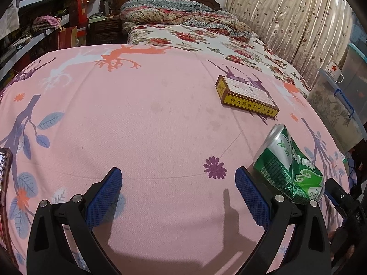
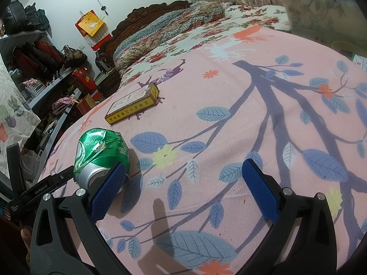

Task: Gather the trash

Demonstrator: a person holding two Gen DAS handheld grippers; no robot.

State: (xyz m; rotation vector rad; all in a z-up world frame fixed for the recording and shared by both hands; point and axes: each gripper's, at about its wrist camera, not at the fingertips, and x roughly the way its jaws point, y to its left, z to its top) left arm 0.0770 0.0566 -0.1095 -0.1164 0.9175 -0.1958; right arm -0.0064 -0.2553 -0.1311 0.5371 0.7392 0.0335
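Because both grippers stand wide open and hold nothing, the step in hand looks like the first pick, and the can (image 2: 101, 153) is the nearest piece of trash. It lies on its side on the pink cloth (image 1: 149, 119), crushed in the middle, between the two tools: just outside the right finger of the left gripper (image 1: 178, 197), and against the left finger of the right gripper (image 2: 183, 190), which partly hides its silver end. For a good grasp I would bring the right gripper a little to the left, so that the can comes between the two blue pads, and then close across the dented waist, where the metal is already narrow and will not roll away. The closing should be slow, because thin crushed metal can slip or fold more. Farther on the cloth, well apart from the can, lies the box (image 1: 246, 97), flat and yellow at its edges; its low shape will need the fingers to reach down to the cloth. I see no bin for the trash in these views.
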